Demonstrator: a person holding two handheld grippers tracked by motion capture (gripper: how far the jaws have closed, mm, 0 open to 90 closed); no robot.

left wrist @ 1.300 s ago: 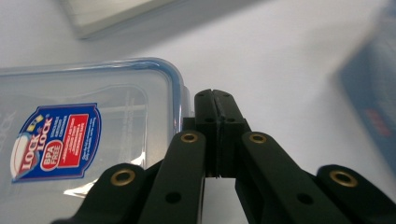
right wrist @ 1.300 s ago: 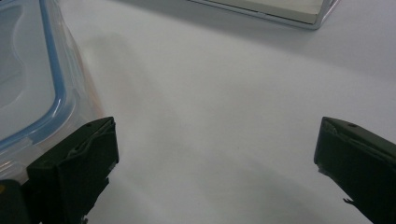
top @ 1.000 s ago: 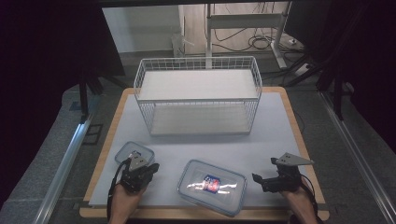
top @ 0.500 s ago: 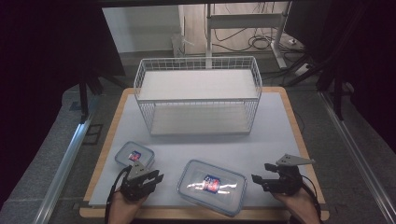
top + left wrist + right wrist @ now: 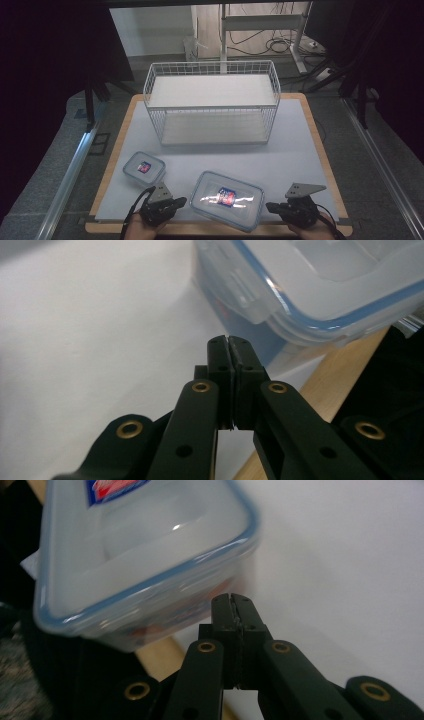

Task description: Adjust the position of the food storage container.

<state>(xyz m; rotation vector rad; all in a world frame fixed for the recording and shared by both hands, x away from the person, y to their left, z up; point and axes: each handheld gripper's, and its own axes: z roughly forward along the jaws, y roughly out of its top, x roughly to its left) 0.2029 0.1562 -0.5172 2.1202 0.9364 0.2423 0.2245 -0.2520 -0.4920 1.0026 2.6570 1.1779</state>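
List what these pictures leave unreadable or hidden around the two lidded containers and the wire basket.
- Label on the large container: too small in the high view, cut off by the top edge in the right gripper view.
- Its contents: glare and the cloudy lid hide them in the high view, blur in the right gripper view.
- Small container: label too small to read.
- Wire basket: the floor behind it is hidden by the basket itself.
- Hands: cut off by the bottom edge in the high view.

Wire basket point(image 5: 212, 102) at far centre of table point(image 5: 310, 145), small container point(image 5: 144, 168) near left, large container point(image 5: 227, 198) near centre, right of it.
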